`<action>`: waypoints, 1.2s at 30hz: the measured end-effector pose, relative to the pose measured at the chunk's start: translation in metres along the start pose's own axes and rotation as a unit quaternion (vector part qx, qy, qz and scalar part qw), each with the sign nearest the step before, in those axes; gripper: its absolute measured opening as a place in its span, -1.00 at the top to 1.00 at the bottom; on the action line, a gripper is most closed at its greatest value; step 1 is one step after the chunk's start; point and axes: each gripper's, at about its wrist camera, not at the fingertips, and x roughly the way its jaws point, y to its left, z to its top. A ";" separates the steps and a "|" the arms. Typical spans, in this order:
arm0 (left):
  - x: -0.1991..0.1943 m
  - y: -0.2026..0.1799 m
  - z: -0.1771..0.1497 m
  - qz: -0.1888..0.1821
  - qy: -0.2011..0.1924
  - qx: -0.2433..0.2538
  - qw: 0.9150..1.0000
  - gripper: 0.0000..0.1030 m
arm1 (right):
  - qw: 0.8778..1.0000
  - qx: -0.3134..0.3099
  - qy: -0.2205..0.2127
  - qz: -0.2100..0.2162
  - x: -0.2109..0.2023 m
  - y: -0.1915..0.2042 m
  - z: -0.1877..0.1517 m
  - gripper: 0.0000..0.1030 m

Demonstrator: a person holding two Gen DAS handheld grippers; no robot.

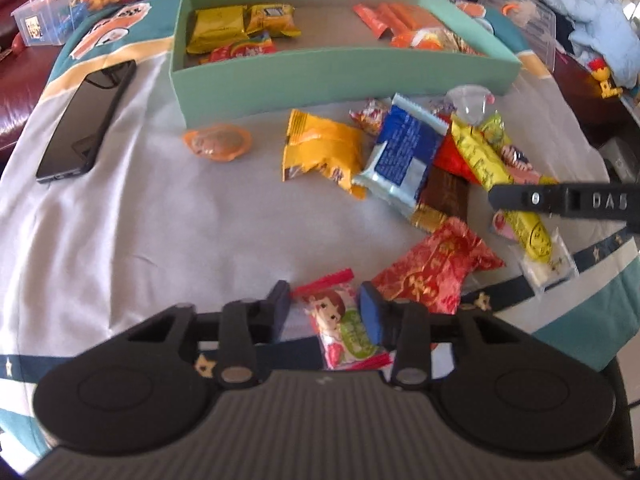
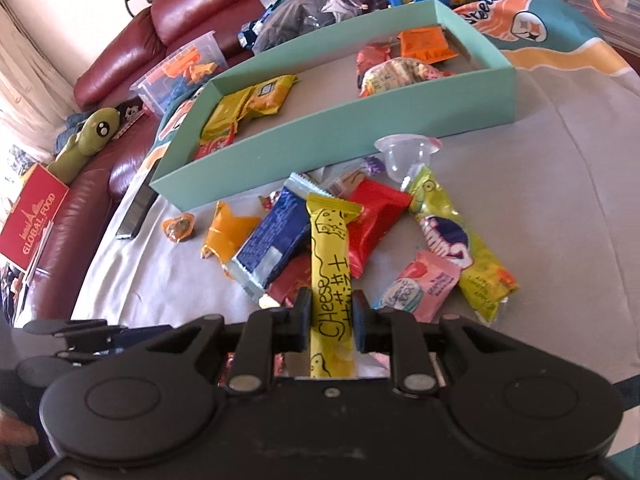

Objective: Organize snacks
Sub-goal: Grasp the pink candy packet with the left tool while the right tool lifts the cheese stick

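Your right gripper [image 2: 331,322] has its jaws drawn in on a long yellow cheese stick packet [image 2: 330,276], pads against both long edges near its lower half. The packet points away from you over the loose snack pile, which lies on the pale cloth [image 1: 160,220] just in front of the teal box [image 1: 344,76]. It looks light and fairly stiff along its length, with a slick film wrapper; a grip across the middle should stop it drooping or sliding out.

Your left gripper [image 1: 326,314] is about half open. Its blue pads sit on either side of a small candy packet with a cartoon girl [image 1: 344,328], and you cannot tell whether they touch it. That packet is thin, soft and crinkly; take it across its narrow width, clear of the red crimped ends.

Just beside it lies a red and gold foil packet [image 1: 432,268]. The teal box already holds yellow packets [image 1: 218,28] at its left end and orange ones [image 1: 394,18] at its right.
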 end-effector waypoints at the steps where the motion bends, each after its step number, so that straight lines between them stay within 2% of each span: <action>1: -0.002 0.000 -0.002 0.001 0.004 0.002 1.000 0.00 | 1.000 0.001 0.000 0.000 0.000 -0.001 0.000 0.62; 2: -0.004 0.000 -0.005 0.003 0.007 0.005 1.000 -0.12 | 1.000 0.001 0.001 0.001 0.001 -0.001 0.000 0.62; 7: -0.009 -0.004 -0.015 0.009 0.016 0.009 1.000 -0.11 | 1.000 0.005 0.002 0.005 0.003 0.000 -0.001 0.61; 9: -0.008 -0.009 -0.016 0.008 0.012 0.020 1.000 0.34 | 1.000 0.006 0.002 0.005 0.004 0.001 -0.002 0.61; 10: -0.008 -0.012 -0.017 0.011 0.009 0.030 0.999 0.51 | 1.000 0.006 0.002 0.005 0.003 0.001 -0.003 0.62; 16: -0.015 0.000 -0.009 -0.004 -0.010 0.002 1.000 0.53 | 1.000 0.011 -0.013 0.010 -0.007 0.000 0.000 0.62; 24: -0.045 0.029 0.023 -0.024 -0.064 -0.036 0.997 0.53 | 0.999 0.014 -0.035 0.031 -0.025 0.005 0.022 0.62; 27: -0.047 0.033 0.033 -0.030 -0.073 -0.041 0.996 0.53 | 0.999 -0.003 -0.036 0.024 -0.025 0.010 0.030 0.62; 30: -0.043 0.034 0.035 -0.040 -0.072 -0.047 0.996 0.53 | 1.000 -0.015 -0.007 0.019 -0.011 0.014 0.029 0.62; 33: -0.039 0.035 0.034 -0.047 -0.071 -0.054 0.995 0.53 | 0.999 -0.027 0.041 0.019 0.009 0.018 0.025 0.58; 36: -0.034 0.037 0.031 -0.050 -0.066 -0.060 0.995 0.53 | 0.998 -0.036 0.055 0.006 0.024 0.022 0.023 0.50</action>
